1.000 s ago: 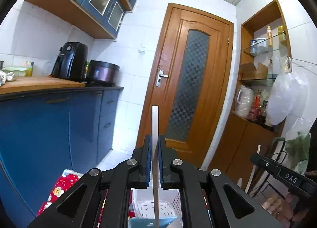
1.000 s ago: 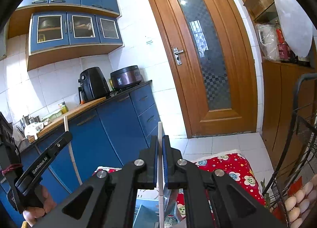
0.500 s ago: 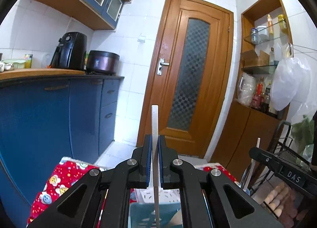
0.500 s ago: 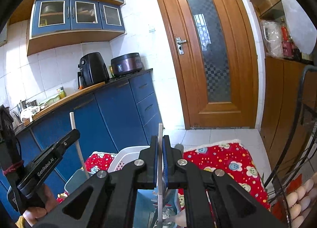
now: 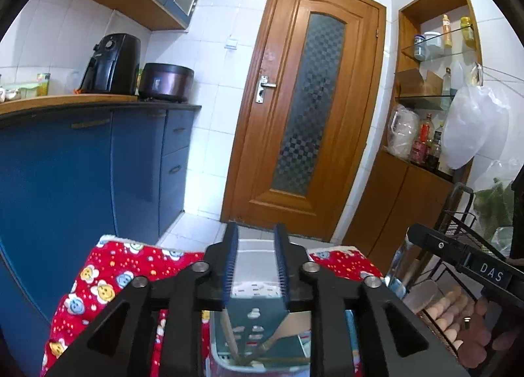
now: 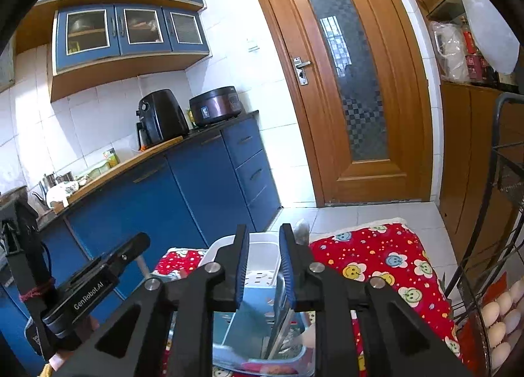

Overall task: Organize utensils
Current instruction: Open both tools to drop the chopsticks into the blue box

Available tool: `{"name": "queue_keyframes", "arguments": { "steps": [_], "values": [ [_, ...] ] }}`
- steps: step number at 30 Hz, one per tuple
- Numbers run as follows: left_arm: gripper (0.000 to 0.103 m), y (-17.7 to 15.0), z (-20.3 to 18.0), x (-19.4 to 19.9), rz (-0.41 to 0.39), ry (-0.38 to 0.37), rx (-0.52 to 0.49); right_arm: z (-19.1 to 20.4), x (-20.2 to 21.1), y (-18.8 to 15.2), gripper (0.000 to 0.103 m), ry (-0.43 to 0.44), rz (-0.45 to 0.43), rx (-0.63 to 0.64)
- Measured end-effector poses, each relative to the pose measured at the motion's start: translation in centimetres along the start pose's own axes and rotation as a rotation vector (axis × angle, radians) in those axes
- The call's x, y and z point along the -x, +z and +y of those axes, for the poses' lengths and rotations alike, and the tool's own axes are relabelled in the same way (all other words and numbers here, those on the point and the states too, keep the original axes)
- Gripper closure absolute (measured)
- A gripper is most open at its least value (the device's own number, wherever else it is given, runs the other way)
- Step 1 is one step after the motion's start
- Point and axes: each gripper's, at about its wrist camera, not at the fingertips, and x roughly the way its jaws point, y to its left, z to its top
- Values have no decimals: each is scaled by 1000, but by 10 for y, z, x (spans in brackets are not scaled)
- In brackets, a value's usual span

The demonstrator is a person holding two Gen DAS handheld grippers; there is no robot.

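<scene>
Over the pale blue utensil holder on the red patterned cloth, the left gripper and right gripper have just been opening, nothing pinched between the pads now. Chopsticks are leaning inside the holder; lowering either gripper further is risking knocking them or tipping it.

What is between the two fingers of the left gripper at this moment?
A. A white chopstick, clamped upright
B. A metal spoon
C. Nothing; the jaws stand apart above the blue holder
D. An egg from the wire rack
C: in the left wrist view the left gripper shows only a bare gap between its blue pads, having just been opening, with the blue holder and the sticks in it below.
</scene>
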Motion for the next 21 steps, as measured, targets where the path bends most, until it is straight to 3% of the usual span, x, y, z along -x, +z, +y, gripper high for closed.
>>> {"name": "queue_keyframes", "arguments": {
  "steps": [11, 21],
  "values": [
    [57, -1, -8, 41, 30, -2, -19, 11, 42, -10, 74, 19, -7, 12],
    [51, -15, -13, 77, 83, -9, -15, 12, 71, -39, 68, 13, 34, 22]
  ]
}}
